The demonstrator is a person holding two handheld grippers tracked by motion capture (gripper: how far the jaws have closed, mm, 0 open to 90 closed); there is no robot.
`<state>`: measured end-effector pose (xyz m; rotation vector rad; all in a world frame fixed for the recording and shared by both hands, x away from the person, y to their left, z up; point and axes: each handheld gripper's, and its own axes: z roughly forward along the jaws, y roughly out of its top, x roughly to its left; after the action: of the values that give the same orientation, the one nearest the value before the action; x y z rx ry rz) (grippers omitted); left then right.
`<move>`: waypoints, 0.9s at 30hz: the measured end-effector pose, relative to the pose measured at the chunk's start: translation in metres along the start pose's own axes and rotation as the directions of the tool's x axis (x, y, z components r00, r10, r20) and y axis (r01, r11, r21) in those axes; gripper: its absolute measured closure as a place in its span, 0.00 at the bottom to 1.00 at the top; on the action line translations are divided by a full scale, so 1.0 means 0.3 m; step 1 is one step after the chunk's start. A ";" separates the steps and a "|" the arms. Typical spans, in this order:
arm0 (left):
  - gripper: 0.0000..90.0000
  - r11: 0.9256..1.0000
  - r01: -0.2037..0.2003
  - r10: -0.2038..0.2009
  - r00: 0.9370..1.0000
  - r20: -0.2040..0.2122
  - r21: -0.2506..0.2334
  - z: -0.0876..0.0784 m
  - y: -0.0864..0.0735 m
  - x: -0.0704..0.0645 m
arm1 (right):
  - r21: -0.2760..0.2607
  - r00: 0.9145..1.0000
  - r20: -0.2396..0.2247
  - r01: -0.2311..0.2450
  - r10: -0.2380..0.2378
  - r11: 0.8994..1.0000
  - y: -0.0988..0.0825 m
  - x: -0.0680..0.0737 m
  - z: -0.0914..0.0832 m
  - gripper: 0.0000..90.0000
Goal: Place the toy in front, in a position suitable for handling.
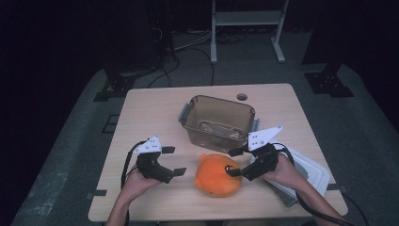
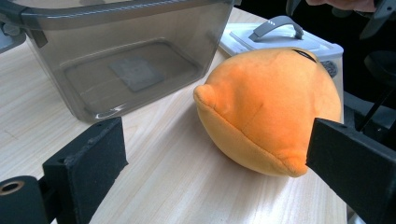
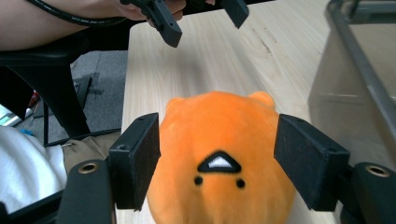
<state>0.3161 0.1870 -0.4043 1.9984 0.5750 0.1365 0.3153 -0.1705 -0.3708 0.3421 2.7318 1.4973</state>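
An orange plush toy [image 1: 215,176] with a small face lies on the wooden table [image 1: 155,108] near the front edge. My right gripper [image 1: 232,160] comes at it from the right. In the right gripper view the toy [image 3: 219,140] sits between the two black pads [image 3: 140,158], which flank its sides without squeezing it; the right gripper [image 3: 217,140] is open. My left gripper [image 1: 174,160] hovers open to the left of the toy with nothing between its jaws. The left gripper view shows the toy [image 2: 266,107] ahead of the left gripper [image 2: 217,140], beside its right pad.
A clear smoky plastic bin [image 1: 219,120] stands just behind the toy, with nothing inside it [image 2: 126,56]. A white lid with a grey handle [image 1: 308,172] lies at the table's right edge under the right forearm. A round cable hole [image 1: 242,97] is at the back edge.
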 end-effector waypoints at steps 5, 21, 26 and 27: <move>0.04 1.000 -0.001 0.001 1.000 -0.005 -0.004 -0.004 -0.002 0.001 | 0.024 1.000 -0.014 0.012 -0.012 1.000 0.014 -0.005 0.057 0.33; 0.04 1.000 0.004 -0.004 1.000 -0.022 -0.002 -0.017 -0.012 0.012 | 0.120 0.999 -0.003 0.046 -0.046 0.992 0.012 -0.026 0.195 0.40; 0.04 1.000 0.003 -0.003 1.000 -0.023 -0.003 -0.017 -0.013 0.014 | 0.166 0.999 0.003 0.051 -0.052 0.985 0.006 -0.025 0.211 0.51; 0.04 1.000 0.003 -0.003 1.000 -0.024 -0.004 -0.018 -0.012 0.014 | 0.172 0.999 0.004 0.050 -0.052 0.984 0.005 -0.026 0.214 0.55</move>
<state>0.3166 0.1947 -0.4054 1.9943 0.5929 0.1593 0.3302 -0.1178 -0.4053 0.2768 2.8470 1.2483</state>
